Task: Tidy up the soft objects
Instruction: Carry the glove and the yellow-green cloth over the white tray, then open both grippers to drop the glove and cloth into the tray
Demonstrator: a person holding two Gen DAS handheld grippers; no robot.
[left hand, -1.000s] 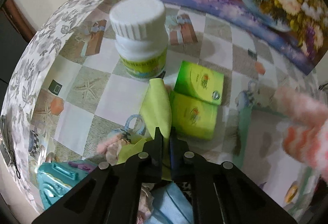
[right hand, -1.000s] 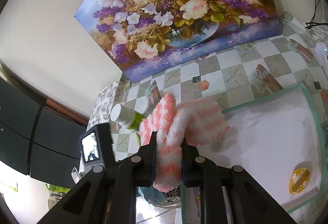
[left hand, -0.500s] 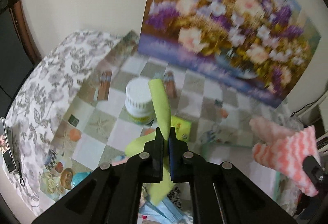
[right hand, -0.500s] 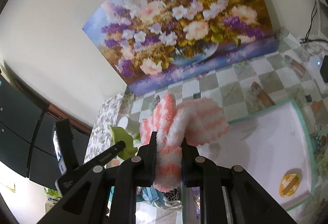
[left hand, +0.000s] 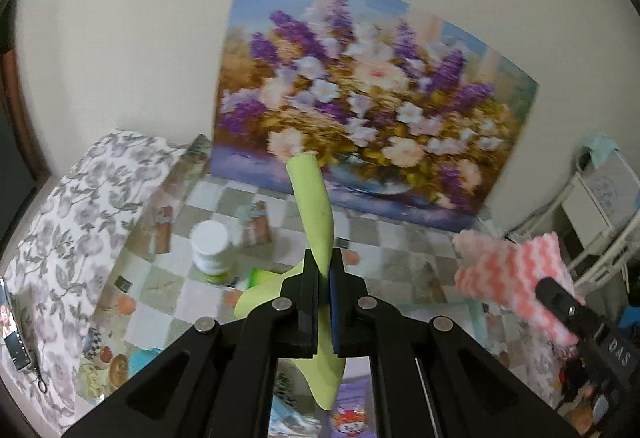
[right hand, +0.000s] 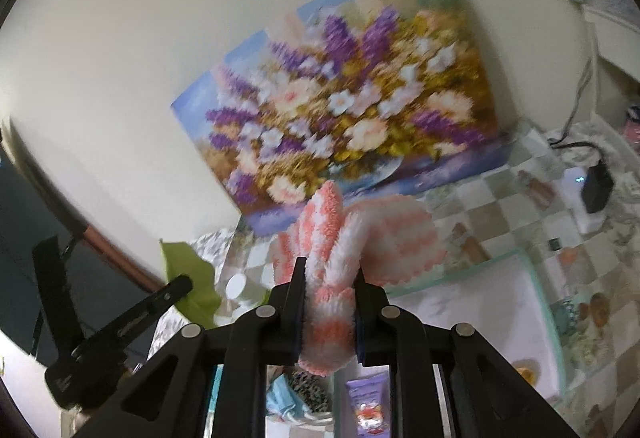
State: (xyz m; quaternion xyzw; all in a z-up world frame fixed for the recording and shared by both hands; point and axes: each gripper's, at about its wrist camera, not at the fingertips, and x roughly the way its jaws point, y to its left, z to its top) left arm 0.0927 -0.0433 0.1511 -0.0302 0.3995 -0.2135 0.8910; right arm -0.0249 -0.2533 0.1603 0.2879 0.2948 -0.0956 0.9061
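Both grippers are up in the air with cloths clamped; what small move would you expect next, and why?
Probably carrying one cloth over the white tray and lowering it there. The left gripper is shut on the green cloth, the right gripper on the pink striped cloth; both hang clear of the table, and the tray looks mostly bare.

the flower painting (left hand: 360,109) is motion-blurred, and the white jar's (left hand: 210,252) label is too smeared to read

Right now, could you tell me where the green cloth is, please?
The green cloth is pinched in the left gripper, lifted above the checkered table; the white bottle stands below to its left.
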